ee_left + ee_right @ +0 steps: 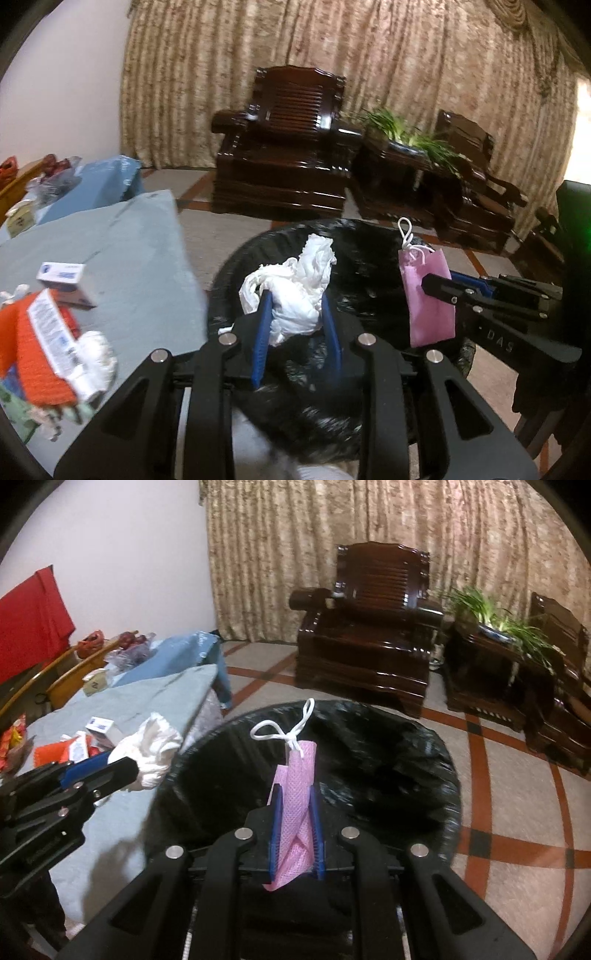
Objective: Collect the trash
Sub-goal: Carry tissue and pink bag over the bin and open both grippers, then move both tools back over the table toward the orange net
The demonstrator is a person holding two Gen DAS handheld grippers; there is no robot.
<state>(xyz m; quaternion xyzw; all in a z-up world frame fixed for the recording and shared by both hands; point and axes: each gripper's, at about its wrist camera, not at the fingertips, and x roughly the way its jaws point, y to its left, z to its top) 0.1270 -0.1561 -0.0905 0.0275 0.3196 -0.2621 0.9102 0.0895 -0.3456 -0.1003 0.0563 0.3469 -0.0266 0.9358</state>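
**Both loads hang over the bin; a sloppy release is the risk**

You have the black-lined trash bin [388, 760] under both grippers. Beside it sits the grey-clothed table [122, 236], with an orange packet [33, 350] and a small white-and-blue box [64, 282] on it, uncollected.

Your left gripper [295, 317] is clamped on a crumpled white wad [291, 288], its blue pads pressing both sides. Your right gripper [297, 812] is closed tight on a pink mesh pouch [295, 808] with a white cord loop [284, 727] sticking up.

What can go wrong, as I judge it:
- The wad hangs close to the bin's table-side rim; let go there and it may land on the rim or the cloth
- The cord loop could snag a pad as you open, so the pouch dangles instead of dropping
- The two grippers are near each other, so crowding inward could knock them together

The right wrist view shows the whole bin mouth and how near the rim the wad is. The left wrist view hides much of the bin behind the wad, but shows the pouch flat-on and the table litter closer
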